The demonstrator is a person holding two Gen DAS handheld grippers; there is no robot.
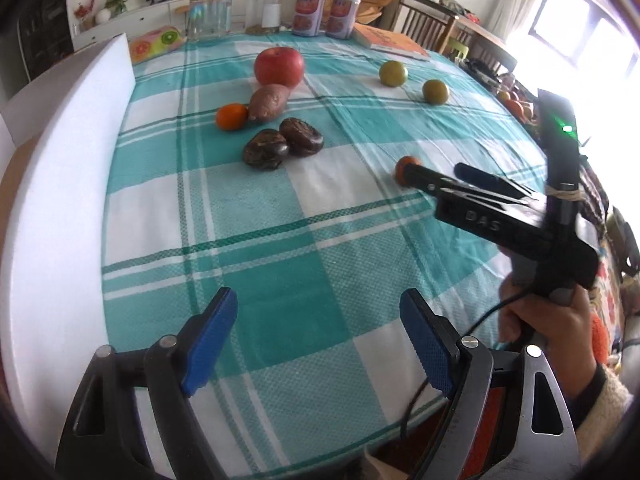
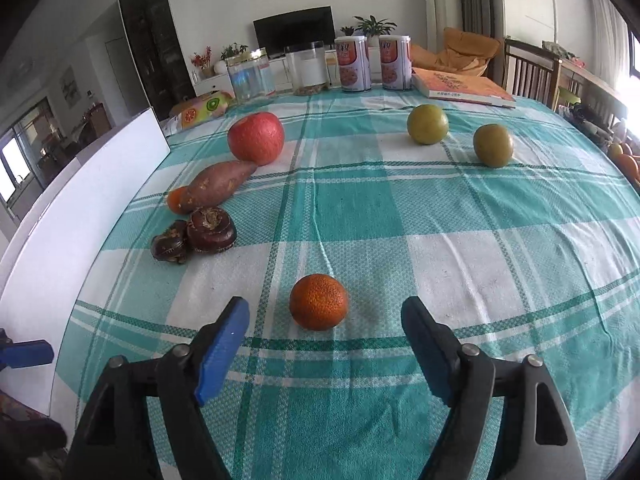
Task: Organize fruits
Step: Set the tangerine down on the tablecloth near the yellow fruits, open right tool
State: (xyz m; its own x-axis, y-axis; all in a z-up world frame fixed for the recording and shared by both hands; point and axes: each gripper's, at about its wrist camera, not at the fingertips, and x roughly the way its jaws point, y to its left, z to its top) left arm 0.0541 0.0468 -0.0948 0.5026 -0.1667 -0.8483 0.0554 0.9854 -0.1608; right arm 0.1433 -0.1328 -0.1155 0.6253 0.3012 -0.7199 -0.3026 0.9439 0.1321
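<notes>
Fruit on check cloth [image 2: 360, 208], my two grippers spread.
Right gripper [image 2: 326, 344]: empty, orange [image 2: 318, 301] just ahead; left gripper [image 1: 318, 336] view half hides that orange.

Checked tablecloth [image 2: 360, 200], apple [image 2: 256, 138], sweet potato [image 2: 218, 186], tangerine [image 2: 319, 301], two green fruits [image 2: 427, 124]

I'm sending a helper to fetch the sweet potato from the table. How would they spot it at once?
On the teal-and-white checked tablecloth, look to the cluster of produce near the white foam board. The sweet potato lies just in front of the red apple, with a small orange at its near end. It is the only long, tapered, pinkish-brown thing; its neighbours are all round.
</notes>
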